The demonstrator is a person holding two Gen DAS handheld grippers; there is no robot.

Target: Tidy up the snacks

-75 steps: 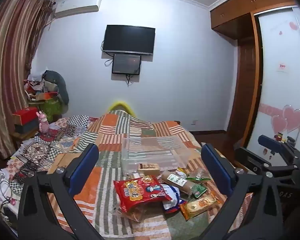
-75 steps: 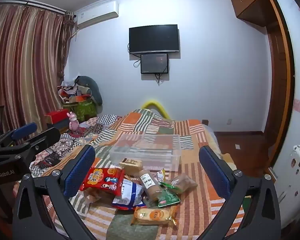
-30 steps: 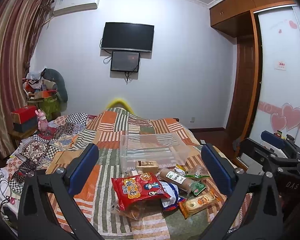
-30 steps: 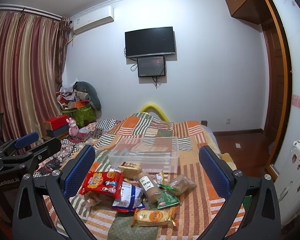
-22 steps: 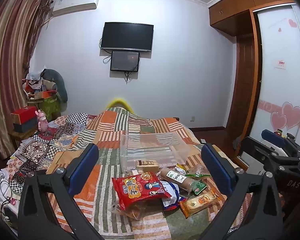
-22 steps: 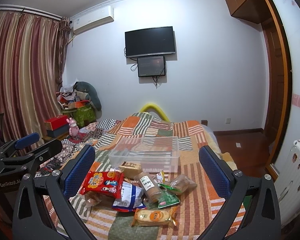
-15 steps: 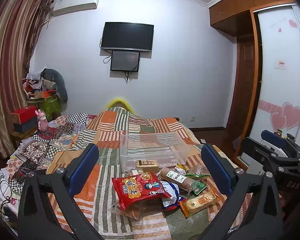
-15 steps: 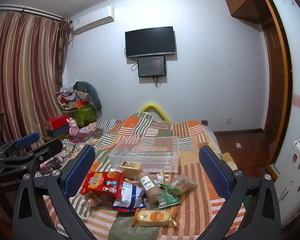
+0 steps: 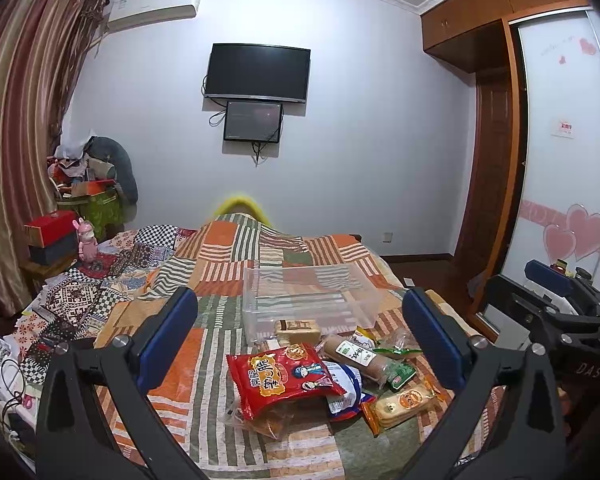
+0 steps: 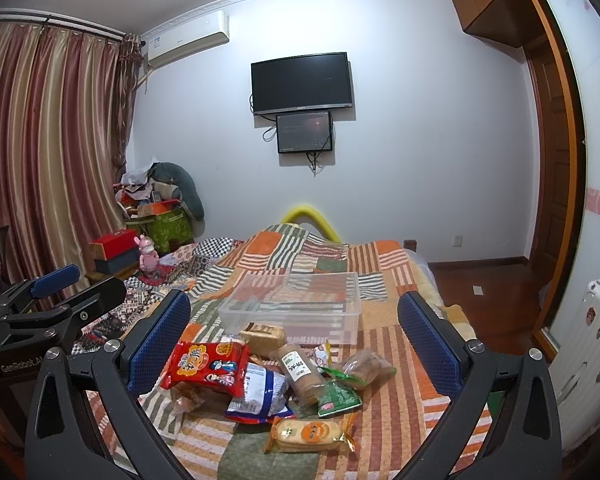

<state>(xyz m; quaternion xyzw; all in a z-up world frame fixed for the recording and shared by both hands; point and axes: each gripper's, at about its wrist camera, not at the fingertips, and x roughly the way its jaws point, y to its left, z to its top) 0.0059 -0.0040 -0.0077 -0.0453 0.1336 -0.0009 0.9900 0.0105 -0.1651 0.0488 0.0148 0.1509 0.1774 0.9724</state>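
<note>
- Snacks lie heaped on the patchwork bedspread at the near end of a bed, below and ahead of both grippers, with nothing yet sorted.
- Just behind the heap sits a clear plastic bin, apparently empty, its long side running across the bed; it looks the likely home for the packets.
- Left gripper hovers above the pile with its blue pads spread wide and nothing between them; the red chip bag lies almost dead centre between its jaws, long axis running left to right.
- Right gripper is equally wide open and empty, well clear of the bed; in its view the heap sits slightly left of centre, with the orange-wrapped biscuit pack nearest and lying crosswise.
- A brown roll with a white label points lengthwise toward the bin, and a green packet lies touching its near end.
- Judging by position, either hand could start: the left for the red bag, the right for the biscuit pack; each needs a forward, downward reach.
- Against the frames from moments earlier, little differs: both grippers have stayed open and aloft, drifting only slightly, and no packet has moved.
</note>
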